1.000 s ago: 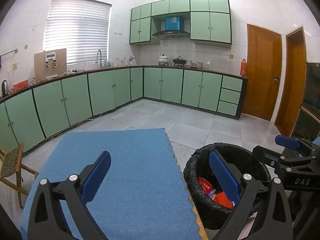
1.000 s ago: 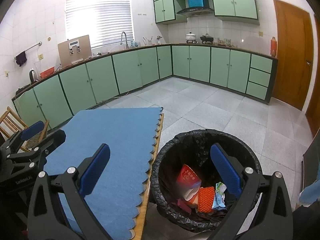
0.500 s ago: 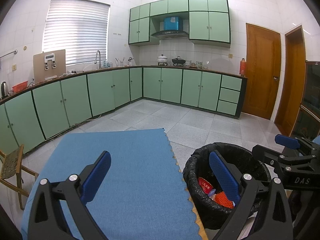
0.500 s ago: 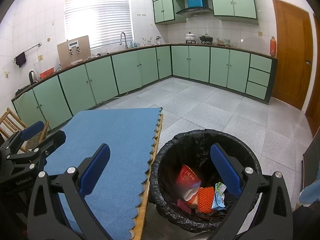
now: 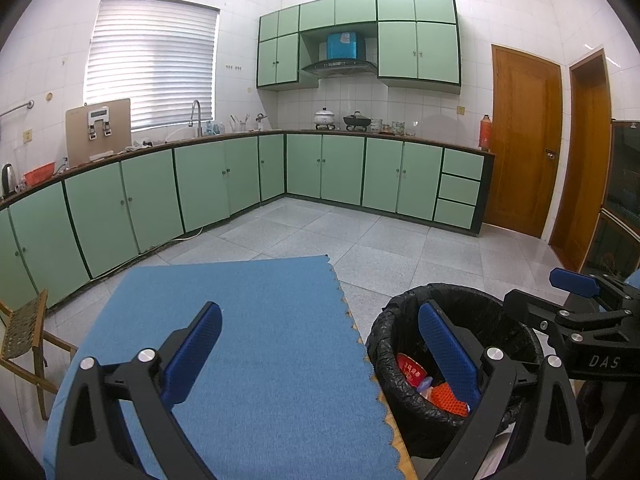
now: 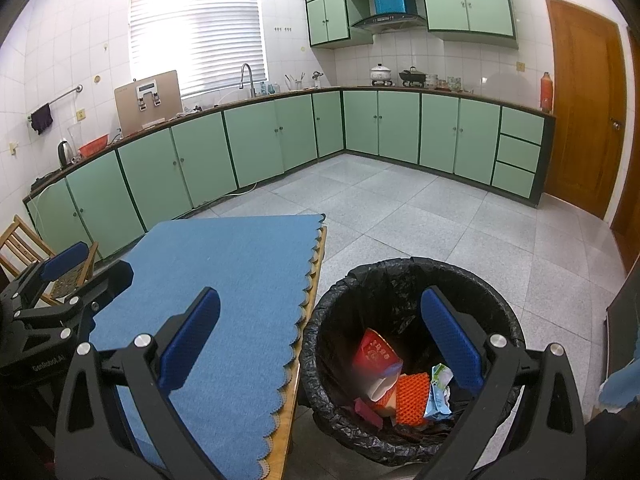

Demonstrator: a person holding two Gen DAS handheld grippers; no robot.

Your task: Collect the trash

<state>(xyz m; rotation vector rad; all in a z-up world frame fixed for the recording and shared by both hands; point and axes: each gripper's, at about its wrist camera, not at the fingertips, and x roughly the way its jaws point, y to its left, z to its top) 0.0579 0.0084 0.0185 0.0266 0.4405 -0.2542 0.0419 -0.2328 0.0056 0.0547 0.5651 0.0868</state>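
A round bin with a black liner (image 6: 412, 276) (image 5: 460, 300) stands on the floor right of the table. Inside lie a red packet (image 6: 374, 354) (image 5: 410, 370), an orange mesh piece (image 6: 412, 398) (image 5: 448, 396), a pale blue-green wrapper (image 6: 438, 392) and a pink scrap (image 6: 366, 410). My right gripper (image 6: 320, 340) hangs open above the bin's left rim and the table edge, nothing between its blue fingers. My left gripper (image 5: 320, 344) is open over the blue mat (image 5: 248, 344) (image 6: 224, 280), holding nothing. Each gripper shows at the other view's edge.
The mat covers a wooden table whose edge (image 6: 294, 396) almost touches the bin. A wooden chair (image 6: 24, 248) (image 5: 24, 332) stands at the left. Green cabinets (image 5: 224, 184) line the walls. Two wooden doors (image 5: 528, 140) are at the right. Grey tiled floor (image 6: 400, 208) lies beyond.
Both grippers stay open and nearly still. The left wrist view has tipped up very slightly; the trash in the bin has not moved.
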